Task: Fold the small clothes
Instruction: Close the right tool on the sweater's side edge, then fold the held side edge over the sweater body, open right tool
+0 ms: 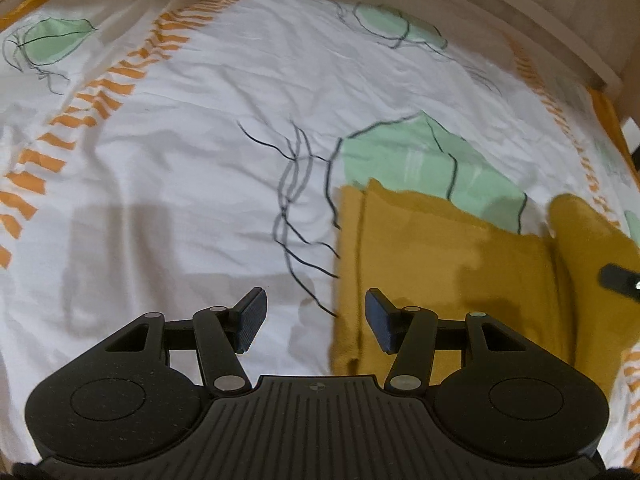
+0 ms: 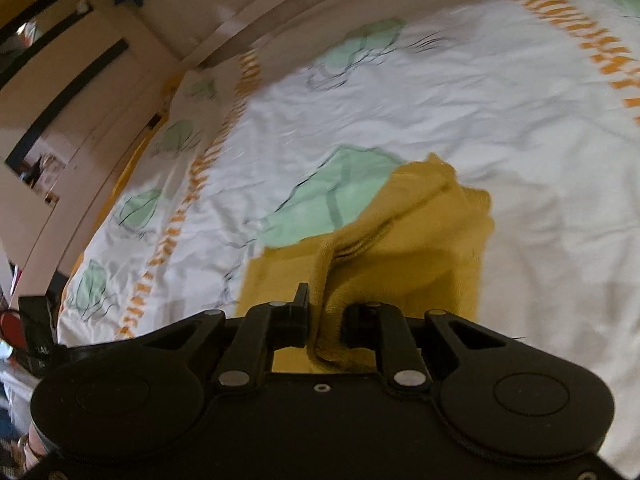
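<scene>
Here the mustard-yellow knit garment [image 2: 400,248] is caught in the right gripper [image 2: 326,322], whose jaws are pinched together on a bunched edge of it; from that pinch the fabric rises ahead of the gripper and drapes over the rest of the piece. What kind of garment it is cannot be told. In the left wrist view the same garment [image 1: 452,264] lies ahead and to the right of the left gripper [image 1: 314,320], whose fingers stand apart and hold nothing. The garment's near left edge lies about between the two open fingers, though I cannot tell whether either touches it. That edge shows a straight doubled border, so one lengthwise fold looks to be laid already. A raised hump of the cloth sits farther right, beside a dark object at the frame edge that is probably the other gripper.

As a judgement, the fold is partway: one flap is lifted and being carried over, not yet laid down or smoothed, and a final tidy fold is probably left.

Under it all is the bed cover [image 1: 180,184], white with green leaf shapes and orange dashed stripes, lightly wrinkled.
</scene>
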{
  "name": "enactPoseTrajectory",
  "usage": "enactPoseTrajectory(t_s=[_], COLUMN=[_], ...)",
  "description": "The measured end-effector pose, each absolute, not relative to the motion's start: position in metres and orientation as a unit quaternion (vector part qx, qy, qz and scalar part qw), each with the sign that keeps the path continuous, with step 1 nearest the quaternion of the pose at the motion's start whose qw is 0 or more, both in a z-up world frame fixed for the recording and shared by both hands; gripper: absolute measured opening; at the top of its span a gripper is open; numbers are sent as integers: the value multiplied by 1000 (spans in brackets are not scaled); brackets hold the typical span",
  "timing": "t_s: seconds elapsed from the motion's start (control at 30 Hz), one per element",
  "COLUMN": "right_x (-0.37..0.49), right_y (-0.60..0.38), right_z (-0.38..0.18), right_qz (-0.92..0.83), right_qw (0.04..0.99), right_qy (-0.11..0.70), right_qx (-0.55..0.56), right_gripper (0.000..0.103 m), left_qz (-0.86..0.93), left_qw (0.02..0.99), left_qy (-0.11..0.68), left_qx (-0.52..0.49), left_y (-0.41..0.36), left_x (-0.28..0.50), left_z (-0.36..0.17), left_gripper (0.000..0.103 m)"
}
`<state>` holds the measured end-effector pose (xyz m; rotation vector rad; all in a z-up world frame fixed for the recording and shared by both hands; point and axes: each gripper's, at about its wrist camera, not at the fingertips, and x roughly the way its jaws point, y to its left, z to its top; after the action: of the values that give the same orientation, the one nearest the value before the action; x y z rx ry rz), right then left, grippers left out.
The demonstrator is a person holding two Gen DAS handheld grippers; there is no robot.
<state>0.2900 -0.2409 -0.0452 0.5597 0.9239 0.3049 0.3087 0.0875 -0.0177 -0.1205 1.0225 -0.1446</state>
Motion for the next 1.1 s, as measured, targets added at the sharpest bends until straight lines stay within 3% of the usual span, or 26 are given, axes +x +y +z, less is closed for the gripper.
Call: enactPoseTrajectory(t_s=[0.63, 0.77, 1.1], right_x=[307, 308, 289], right_y=[-94, -83, -108], right_z=[-82, -86, -52], right_qz=[151, 177, 223], right_qw=[856, 854, 867], right_qy=[478, 472, 402], right_qx=[126, 128, 194], right_gripper=[26, 38, 38], left_qz=[-75, -75, -71], left_qw=[859, 858, 856], left_qy=[491, 493, 497], left_qx=[-125, -124, -124], left_y=[122, 122, 124], left_x=[314, 315, 316], left_z=[-17, -18, -19], left_gripper=[53, 53, 53])
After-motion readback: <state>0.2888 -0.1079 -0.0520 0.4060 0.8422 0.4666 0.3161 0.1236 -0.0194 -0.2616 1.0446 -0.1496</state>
